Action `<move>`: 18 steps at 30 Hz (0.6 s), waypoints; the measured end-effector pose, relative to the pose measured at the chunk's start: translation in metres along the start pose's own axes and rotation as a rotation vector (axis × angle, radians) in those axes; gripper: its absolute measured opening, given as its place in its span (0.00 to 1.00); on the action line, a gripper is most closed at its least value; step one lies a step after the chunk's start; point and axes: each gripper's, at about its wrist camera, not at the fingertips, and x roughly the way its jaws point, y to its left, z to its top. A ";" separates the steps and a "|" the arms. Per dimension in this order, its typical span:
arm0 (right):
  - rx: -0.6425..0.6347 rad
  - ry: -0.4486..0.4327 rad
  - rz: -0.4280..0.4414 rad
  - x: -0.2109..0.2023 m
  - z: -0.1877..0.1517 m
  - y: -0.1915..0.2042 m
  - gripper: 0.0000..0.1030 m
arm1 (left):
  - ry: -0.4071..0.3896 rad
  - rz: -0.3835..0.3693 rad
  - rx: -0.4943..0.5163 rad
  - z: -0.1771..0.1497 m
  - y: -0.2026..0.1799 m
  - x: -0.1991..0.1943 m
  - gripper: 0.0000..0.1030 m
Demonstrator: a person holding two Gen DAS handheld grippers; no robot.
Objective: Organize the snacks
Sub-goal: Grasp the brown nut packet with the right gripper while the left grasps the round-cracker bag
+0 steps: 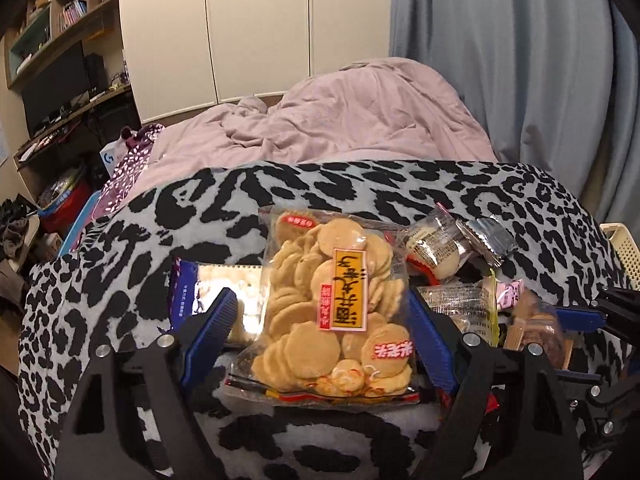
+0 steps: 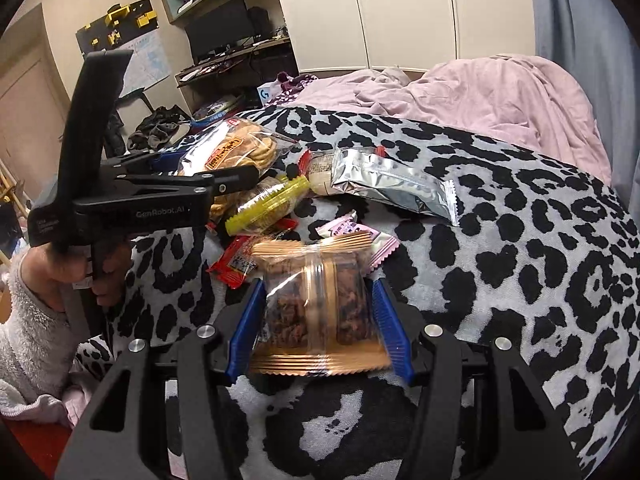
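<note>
Fingers of the left gripper point(image 1: 328, 332) stand spread on either side of the rice cracker bag point(image 1: 332, 312); whether the blue pads already press its edges I cannot tell. The right gripper point(image 2: 320, 332) has its 2 fingers pinching a small clear packet of brown pastries point(image 2: 316, 308), the pads tight against its sides.

Judged from this, each hand is at the picking stage: the right has its snack, the left is about to take one. The left needs to close on the bag gently, since the crackers inside are brittle, and both then need a place to set things down; a pale slotted basket point(image 1: 624, 248) shows beyond the far right of the cracker bag, though I cannot say it is the goal.

The cracker bag lies flat on the leopard-print blanket point(image 1: 440, 188), clear film, round pale-gold crackers, a yellow label. Right of it sits a loose heap: a silver foil packet point(image 2: 396, 184), a red sachet point(image 2: 234, 266), a yellow-edged packet point(image 2: 268, 206), a pink wrapper point(image 2: 352, 232).
</note>
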 end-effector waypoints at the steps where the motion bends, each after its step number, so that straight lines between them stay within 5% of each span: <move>1: 0.002 0.000 0.000 0.001 0.001 0.000 0.64 | -0.001 0.005 0.007 -0.001 0.000 -0.001 0.74; 3: 0.005 -0.008 0.005 0.001 0.002 0.000 0.73 | -0.004 0.000 0.012 -0.002 -0.001 -0.003 0.72; 11: -0.012 0.000 -0.015 0.006 0.002 0.010 0.73 | -0.038 -0.011 -0.037 -0.008 0.008 -0.021 0.66; 18: -0.002 0.005 -0.047 0.009 0.001 0.010 0.58 | -0.065 -0.005 -0.057 -0.010 0.017 -0.038 0.65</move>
